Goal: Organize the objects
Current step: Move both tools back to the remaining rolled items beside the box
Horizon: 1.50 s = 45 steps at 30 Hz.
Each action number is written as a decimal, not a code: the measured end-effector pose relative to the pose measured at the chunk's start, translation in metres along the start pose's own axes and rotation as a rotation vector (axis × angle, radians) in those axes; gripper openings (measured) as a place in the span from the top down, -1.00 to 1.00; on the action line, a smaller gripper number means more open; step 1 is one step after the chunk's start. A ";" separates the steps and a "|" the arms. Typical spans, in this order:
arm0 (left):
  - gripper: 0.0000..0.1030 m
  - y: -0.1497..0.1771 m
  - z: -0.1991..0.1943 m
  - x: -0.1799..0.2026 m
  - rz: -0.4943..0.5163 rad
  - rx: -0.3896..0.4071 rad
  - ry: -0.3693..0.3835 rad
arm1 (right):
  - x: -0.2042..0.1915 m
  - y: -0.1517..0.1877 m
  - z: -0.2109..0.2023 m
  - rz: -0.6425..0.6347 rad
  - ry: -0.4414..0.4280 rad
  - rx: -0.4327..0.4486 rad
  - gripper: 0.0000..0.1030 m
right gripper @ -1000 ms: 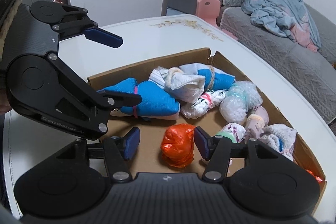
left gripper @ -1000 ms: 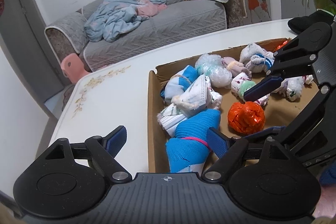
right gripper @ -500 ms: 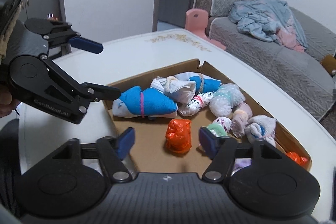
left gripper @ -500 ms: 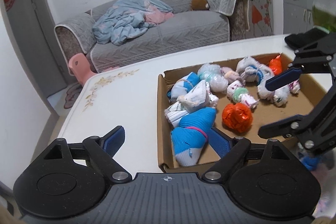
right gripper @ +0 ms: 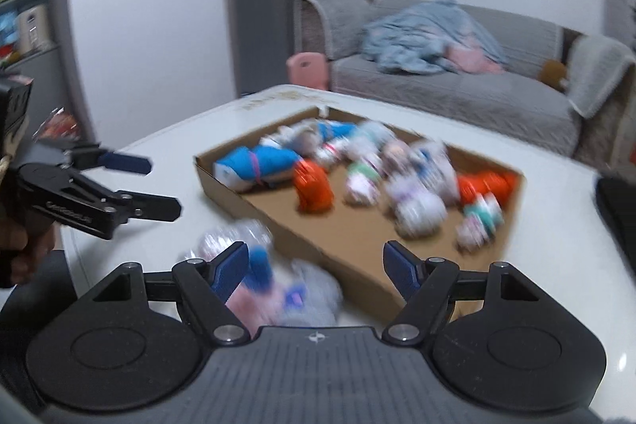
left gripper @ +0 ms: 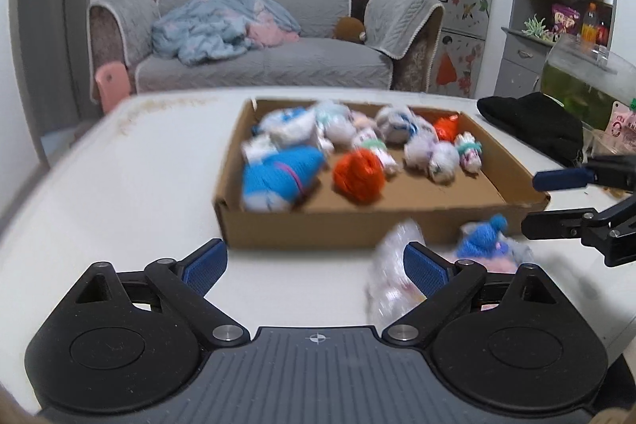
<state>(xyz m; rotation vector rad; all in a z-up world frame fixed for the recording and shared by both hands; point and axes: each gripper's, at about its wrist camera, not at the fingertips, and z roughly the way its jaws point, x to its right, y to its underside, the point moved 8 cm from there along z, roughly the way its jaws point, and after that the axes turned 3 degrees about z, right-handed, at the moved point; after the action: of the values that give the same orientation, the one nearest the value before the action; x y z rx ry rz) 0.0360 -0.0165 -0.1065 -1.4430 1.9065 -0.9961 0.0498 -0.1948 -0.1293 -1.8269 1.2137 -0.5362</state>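
**boxwatcher:** ok so what can go sideways here? Start with the big stuff: white table [left gripper: 119, 185], and the cardboard box [left gripper: 357, 229] sits mid-frame in the left wrist view, already stuffed with rolled sock bundles. The fat blue bundle [left gripper: 278, 177] is at the box's left side, the orange bundle [left gripper: 357, 173] just right of it.

**sockdrawer_99:** The box is shallow and light, I'd guess. Two bundles are outside it, on the table by its near wall: a clear plastic-wrapped bundle [left gripper: 389, 281] and a blue-topped bundle [left gripper: 485, 237], lower right in that view. Going for those, a finger could easily clip the wall and shove the whole box.

**boxwatcher:** What are the grippers doing?

**sockdrawer_99:** Left gripper [left gripper: 314, 265] has its jaws spread about as wide as they go and has just been opening, nothing between them. The wrapped bundle sits just outside its right finger, so closing now gets air. Right gripper [right gripper: 316, 265] is roughly halfway apart, has also just been widening, and holds nothing. The two loose bundles are at its left finger, low in its frame.

**boxwatcher:** So both grippers are near the same two bundles?

**sockdrawer_99:** Yep, the real risk imo. In the right wrist view the left gripper pokes in from the left edge, close by. Both diving at once could knock fingers or flick a bundle off the table. Plastic wrap looks slippery too. Everything's blurry, so details are hazy.
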 end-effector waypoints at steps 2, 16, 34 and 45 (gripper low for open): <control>-0.89 0.007 0.009 0.003 -0.010 -0.020 0.012 | 0.008 0.011 0.002 0.058 0.023 0.007 -0.39; -0.91 0.027 0.040 -0.014 0.050 -0.108 -0.095 | 0.024 0.045 0.012 0.088 0.177 -0.029 -0.53; -0.92 0.010 0.069 0.023 0.246 -0.098 0.220 | 0.012 0.044 0.031 0.068 0.072 -0.048 -0.30; -0.38 0.007 0.071 0.035 0.166 -0.085 0.347 | 0.008 0.047 0.030 0.069 0.047 -0.061 0.24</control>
<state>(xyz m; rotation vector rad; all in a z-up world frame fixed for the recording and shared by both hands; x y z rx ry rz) 0.0780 -0.0659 -0.1531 -1.1902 2.2986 -1.1564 0.0503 -0.1966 -0.1857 -1.8253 1.3326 -0.5110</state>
